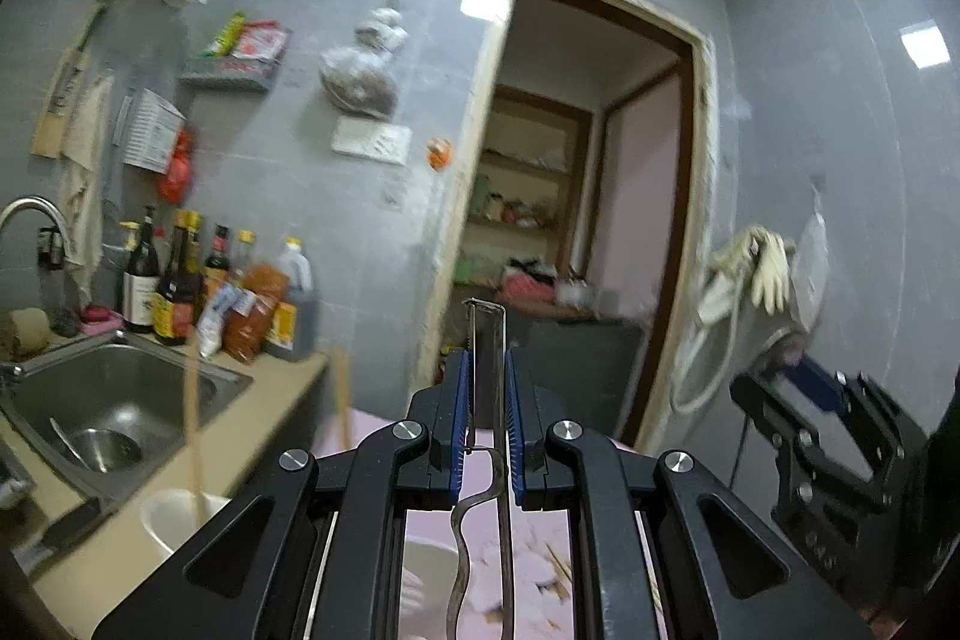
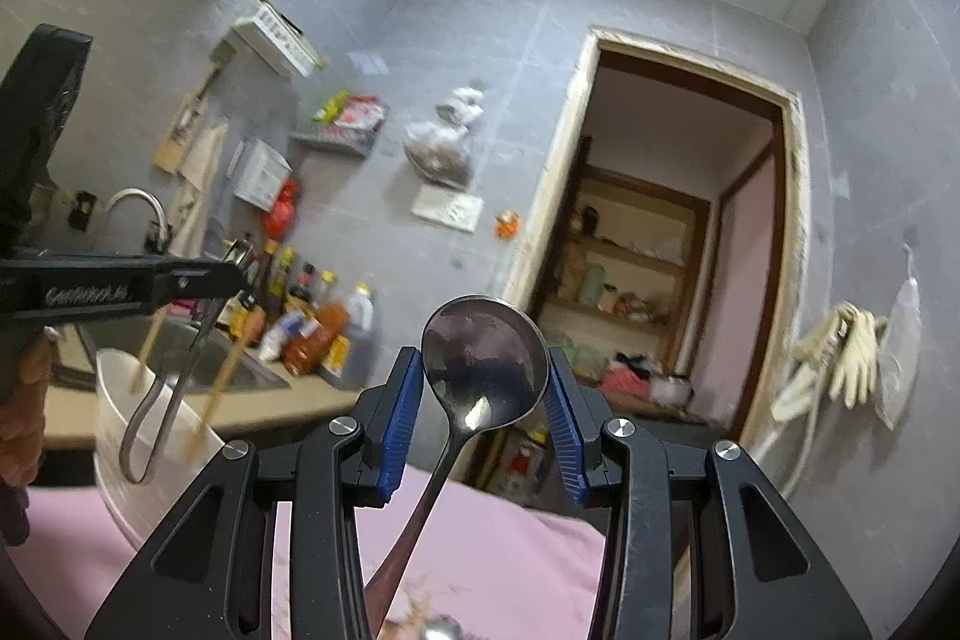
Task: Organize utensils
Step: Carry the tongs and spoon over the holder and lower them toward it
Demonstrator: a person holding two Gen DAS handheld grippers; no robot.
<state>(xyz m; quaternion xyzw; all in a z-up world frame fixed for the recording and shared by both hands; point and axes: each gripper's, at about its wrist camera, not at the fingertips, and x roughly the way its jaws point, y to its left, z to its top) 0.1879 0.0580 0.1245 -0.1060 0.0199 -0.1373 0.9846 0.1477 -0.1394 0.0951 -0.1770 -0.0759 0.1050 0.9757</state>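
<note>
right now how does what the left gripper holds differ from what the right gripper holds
The left gripper is shut on a thin metal peeler, a narrow frame with a wavy handle. The right gripper has a spoon with a broad round bowl between its pads.
The left pads press close on the peeler; the right pads stand wider, at the bowl's edges.
Both are metal utensils held pointing upward.
</note>
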